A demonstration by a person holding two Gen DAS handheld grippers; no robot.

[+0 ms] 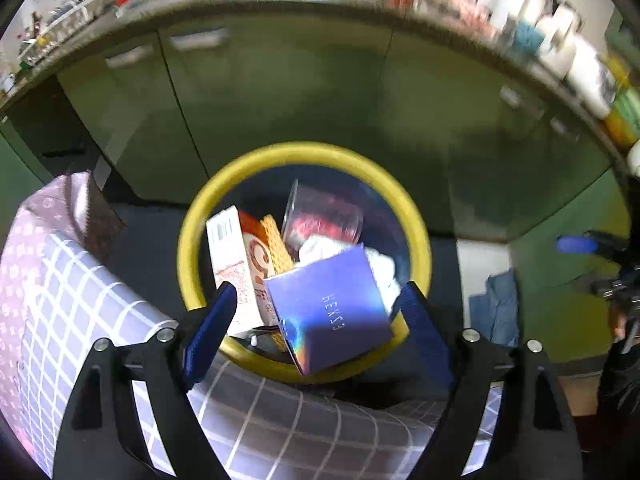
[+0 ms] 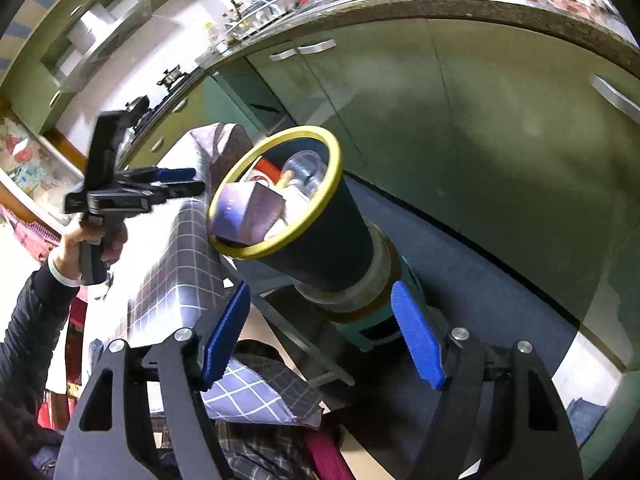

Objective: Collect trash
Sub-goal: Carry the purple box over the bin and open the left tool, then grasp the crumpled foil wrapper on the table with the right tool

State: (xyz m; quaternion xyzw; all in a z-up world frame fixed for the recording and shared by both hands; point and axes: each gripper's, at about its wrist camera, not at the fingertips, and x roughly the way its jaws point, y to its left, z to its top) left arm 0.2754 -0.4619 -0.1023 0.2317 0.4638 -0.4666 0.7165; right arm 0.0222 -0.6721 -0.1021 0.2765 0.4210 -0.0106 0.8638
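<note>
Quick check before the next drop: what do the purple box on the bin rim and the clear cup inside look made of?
Purple iridescent box: likely glossy coated cardboard; sharp folded edges, rainbow sheen at one corner. Clear cup: probably thin transparent plastic; contents show through its wall. Yellow-rimmed dark bin: rim looks like smooth moulded plastic, though blur leaves it open.

Purple box (image 1: 328,308) lies tilted atop the full yellow-rimmed bin (image 1: 304,154).

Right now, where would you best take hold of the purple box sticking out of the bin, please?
Grip the purple box across its two flat side faces, coming from above. It leans tilted over the bin's yellow rim, its upper half clear of the other trash, and the open left gripper already straddles it.
</note>
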